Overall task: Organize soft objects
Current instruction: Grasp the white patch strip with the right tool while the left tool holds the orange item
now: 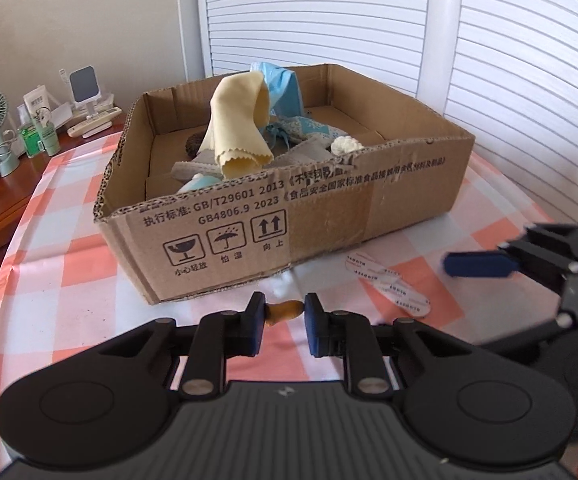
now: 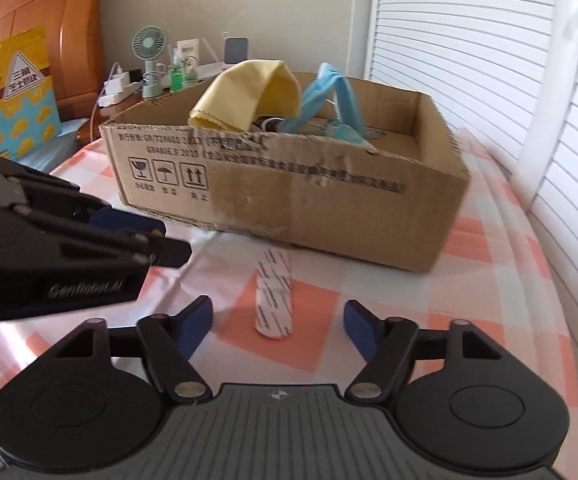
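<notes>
Table: covered in a pink-and-white checked cloth; the cardboard box stands on it.
Cardboard box: the landmark here; open-topped, low-walled, light and fairly stiff, printed with handling symbols on its near side.
Yellow cloth: inside the box, draped high over the pile and rising above the rim; thin and limp, likely to sag from any pinch point.
Blue face mask: inside the box, behind the yellow cloth, its straps trailing; feather-light, easy to snag.
White fluffy item: inside the box, against the near wall; too small to identify.
White printed strip: lying flat on the table just in front of the box; looks thin, soft and light, and is hard to lift from the flat, so an end or edge seems the best place to take hold.
Right gripper: in front of the box, jaws spread apart on either side of the strip's near end, not pressing on it.
Left gripper: in front of the box, jaws clenched on a small tan soft object that bulges between the pads; it looks squashy and light.
</notes>
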